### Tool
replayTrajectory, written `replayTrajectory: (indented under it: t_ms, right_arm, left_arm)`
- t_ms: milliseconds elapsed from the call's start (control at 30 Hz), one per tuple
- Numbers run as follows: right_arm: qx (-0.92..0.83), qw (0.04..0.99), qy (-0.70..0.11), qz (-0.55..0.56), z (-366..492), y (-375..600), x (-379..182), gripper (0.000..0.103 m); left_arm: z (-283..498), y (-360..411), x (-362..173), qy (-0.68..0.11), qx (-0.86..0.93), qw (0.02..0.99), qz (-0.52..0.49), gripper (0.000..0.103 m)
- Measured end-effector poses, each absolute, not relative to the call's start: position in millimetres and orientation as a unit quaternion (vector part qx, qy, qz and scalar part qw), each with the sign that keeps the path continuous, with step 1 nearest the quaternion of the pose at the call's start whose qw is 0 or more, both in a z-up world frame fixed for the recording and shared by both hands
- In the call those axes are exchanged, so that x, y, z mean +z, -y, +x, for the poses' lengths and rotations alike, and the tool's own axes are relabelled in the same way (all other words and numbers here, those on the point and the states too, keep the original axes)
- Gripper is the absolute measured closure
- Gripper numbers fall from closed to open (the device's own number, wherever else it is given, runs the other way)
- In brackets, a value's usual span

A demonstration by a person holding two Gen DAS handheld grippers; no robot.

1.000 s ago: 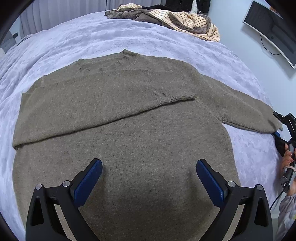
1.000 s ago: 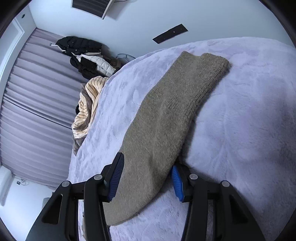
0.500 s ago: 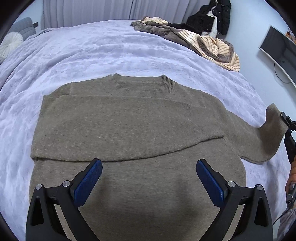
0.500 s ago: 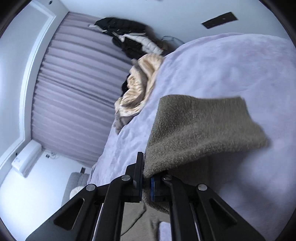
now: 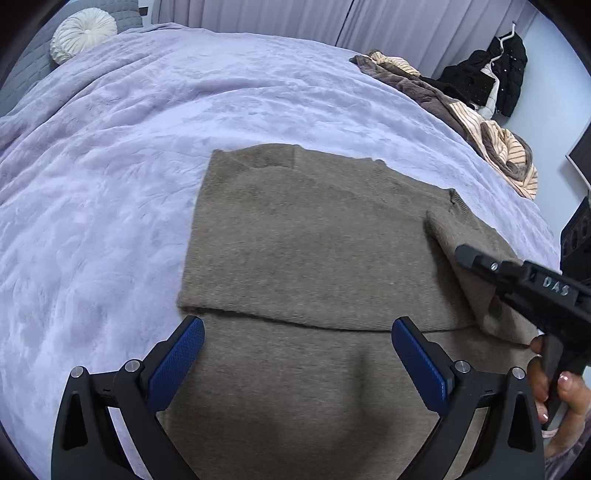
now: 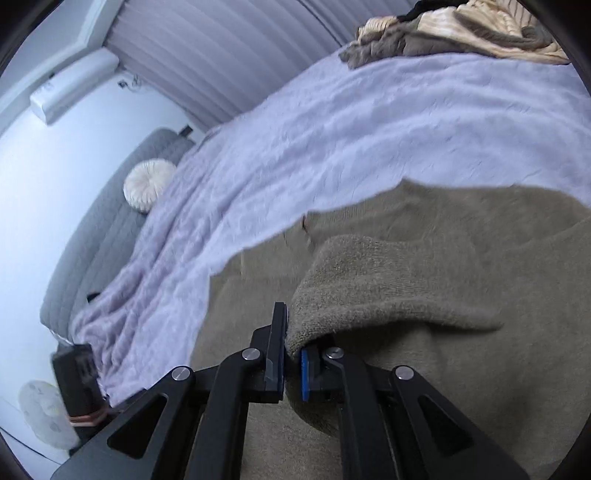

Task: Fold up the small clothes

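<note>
An olive-brown knit sweater (image 5: 314, 258) lies flat on the lilac bed cover (image 5: 129, 166), one sleeve folded across its chest. My right gripper (image 6: 293, 332) pinches the cuff of the other sleeve (image 6: 369, 280) between its blue pads and holds it raised over the sweater's body (image 6: 443, 369); its jaws are opening slightly with the cloth still between them. From the left wrist view that gripper (image 5: 469, 256) comes in from the right with the sleeve (image 5: 476, 236) draped off it, a hand (image 5: 569, 391) on its grip. My left gripper (image 5: 298, 325) hovers open above the lower body, holding nothing.
A heap of striped and brown clothes (image 5: 461, 110) lies at the bed's far right edge. Dark jackets (image 5: 495, 74) hang on the wall behind it. A round white cushion (image 5: 83, 35) sits on a grey seat at the far left. Curtains line the back.
The right gripper closed on the outstretched sleeve's cuff, lifted it off the bed and carried it in over the sweater's body. The left gripper swung across the sweater and stayed open.
</note>
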State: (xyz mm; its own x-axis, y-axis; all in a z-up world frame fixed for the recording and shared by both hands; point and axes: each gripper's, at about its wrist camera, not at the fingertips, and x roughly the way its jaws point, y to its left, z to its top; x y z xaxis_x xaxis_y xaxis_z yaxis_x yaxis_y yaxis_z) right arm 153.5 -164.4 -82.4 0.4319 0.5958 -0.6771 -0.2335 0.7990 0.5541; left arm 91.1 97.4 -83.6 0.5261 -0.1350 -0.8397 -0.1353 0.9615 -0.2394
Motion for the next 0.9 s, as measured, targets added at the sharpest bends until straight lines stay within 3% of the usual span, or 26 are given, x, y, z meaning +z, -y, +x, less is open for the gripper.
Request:
replayTrajectory:
  t_ms: [133, 200, 233, 333, 367, 400, 533, 667, 833, 900]
  right_arm:
    - [0.217, 0.804, -0.492, 0.253, 145, 182, -108, 0.083]
    - [0.202, 0.799, -0.475, 0.308, 144, 201, -108, 0.06]
    - [0.191, 0.799, -0.463, 0.331, 142, 211, -106, 0.058]
    - [0.155, 0.814, -0.447, 0.337, 148, 224, -96, 0.064]
    - [0.151, 0.824, -0.445, 0.318, 154, 222, -88, 0.083]
    - [0.156, 0.833, -0.443, 0.293, 157, 214, -80, 0.09]
    - [0.214, 0.863, -0.434, 0.148, 155, 154, -52, 0.091]
    - [0.266, 0.852, -0.449, 0.036, 140, 92, -58, 0.091]
    - [0.263, 0.827, -0.496, -0.006, 125, 77, -86, 0.086]
    - [0.265, 0.826, -0.497, 0.016, 120, 86, -87, 0.077]
  left_arm:
    - [88, -117, -89, -0.481, 0.001, 0.864, -0.15, 0.001]
    - [87, -122, -91, -0.479, -0.004, 0.865, -0.149, 0.001]
    - [87, -124, -92, -0.479, -0.007, 0.865, -0.149, 0.001]
    - [86, -128, -92, -0.475, -0.013, 0.866, -0.157, 0.001]
    - [85, -130, -91, -0.473, -0.015, 0.866, -0.162, 0.001]
    - [84, -133, -90, -0.47, -0.017, 0.866, -0.168, 0.001]
    - [83, -148, -90, -0.464, -0.009, 0.865, -0.19, 0.001]
    - [86, -160, -91, -0.462, -0.008, 0.86, -0.218, 0.001]
    - [93, -155, -94, -0.472, -0.032, 0.85, -0.23, 0.001]
    - [99, -149, -95, -0.478, -0.044, 0.846, -0.233, 0.001]
